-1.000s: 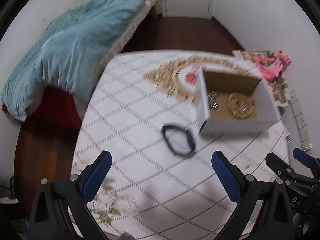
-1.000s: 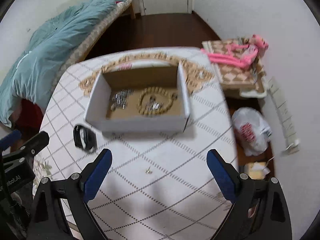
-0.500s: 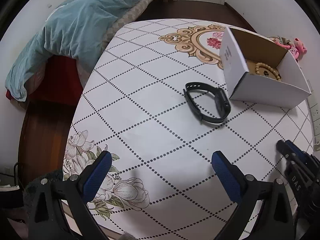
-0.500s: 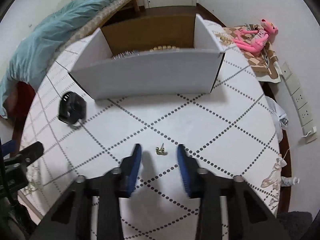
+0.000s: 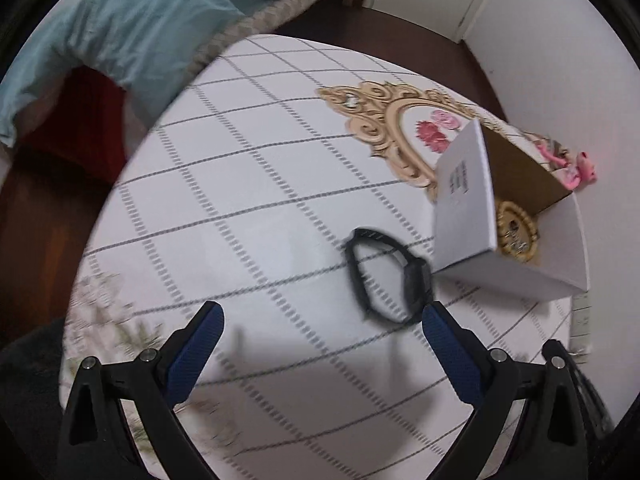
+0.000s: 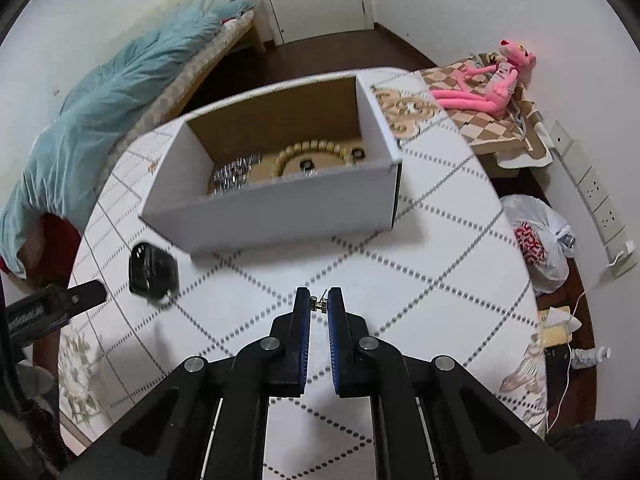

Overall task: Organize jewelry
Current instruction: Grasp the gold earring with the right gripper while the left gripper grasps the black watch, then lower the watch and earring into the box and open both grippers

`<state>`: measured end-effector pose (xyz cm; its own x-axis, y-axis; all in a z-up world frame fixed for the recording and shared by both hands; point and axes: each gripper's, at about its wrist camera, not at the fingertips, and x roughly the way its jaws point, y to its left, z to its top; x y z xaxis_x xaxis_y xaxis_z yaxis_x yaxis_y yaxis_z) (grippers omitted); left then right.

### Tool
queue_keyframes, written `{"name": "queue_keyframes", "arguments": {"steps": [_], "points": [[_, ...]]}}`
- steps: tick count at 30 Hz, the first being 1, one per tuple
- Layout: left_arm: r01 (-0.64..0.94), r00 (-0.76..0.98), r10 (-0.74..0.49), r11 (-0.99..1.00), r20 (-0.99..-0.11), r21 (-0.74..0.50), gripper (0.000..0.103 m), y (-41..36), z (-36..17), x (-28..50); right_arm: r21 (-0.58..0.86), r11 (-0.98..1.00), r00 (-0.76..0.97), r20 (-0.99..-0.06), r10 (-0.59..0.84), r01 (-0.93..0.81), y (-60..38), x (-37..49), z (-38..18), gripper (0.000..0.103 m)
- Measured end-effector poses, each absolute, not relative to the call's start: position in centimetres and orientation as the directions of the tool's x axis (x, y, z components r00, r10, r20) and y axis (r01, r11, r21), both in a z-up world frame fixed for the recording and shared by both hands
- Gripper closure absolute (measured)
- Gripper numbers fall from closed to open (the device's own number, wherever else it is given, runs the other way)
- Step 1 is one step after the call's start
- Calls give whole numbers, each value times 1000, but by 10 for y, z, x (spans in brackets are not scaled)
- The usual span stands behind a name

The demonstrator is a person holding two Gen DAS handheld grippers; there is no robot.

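A white cardboard box [image 6: 280,216] stands on the round table; inside lie a wooden bead bracelet [image 6: 316,150] and silvery jewelry [image 6: 234,172]. My right gripper [image 6: 319,303] is shut on a small gold earring [image 6: 319,304] at its fingertips, in front of the box. A black watch band [image 5: 386,276] lies left of the box [image 5: 464,208]; it also shows in the right wrist view [image 6: 152,272]. My left gripper [image 5: 320,320] is open and empty, just short of the band.
The table [image 5: 240,200] has a white checked cloth with a gold ornament [image 5: 384,120]. A bed with a teal blanket [image 6: 100,128] stands left. A pink plush toy [image 6: 488,80], a plastic bag [image 6: 536,240] and wall sockets [image 6: 592,196] are right.
My right gripper closed on the earring and lifted it off the table. My left gripper moved toward the black watch band and stayed open.
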<state>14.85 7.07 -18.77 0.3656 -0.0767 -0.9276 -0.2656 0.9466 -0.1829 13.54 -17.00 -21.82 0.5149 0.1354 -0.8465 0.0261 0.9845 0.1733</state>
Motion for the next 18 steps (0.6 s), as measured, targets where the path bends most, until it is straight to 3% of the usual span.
{"name": "queue_keyframes", "arguments": {"steps": [5,7,8,12,18], "points": [[-205,332,-126,958,-935,-202,46,56,-204,170,177,983,516,-848,124,55,-169,142,-217,94],[-171,313,-121,968,-942,-182,80,50,-212,177,174,983,507,-854,118,64,-167,145,-221,94],[-160,307,-117,972,-945,-172,88,48,-215,178,173,983,503,-856,117,67,-167,145,-222,94],[-109,331,-130,979,-935,-175,99,46,-219,174,171,982,501,-858,112,73,-170,145,-224,94],[-82,375,-140,980,-916,-183,100,53,-209,154,186,980,516,-847,127,65,-179,140,-213,94]]}}
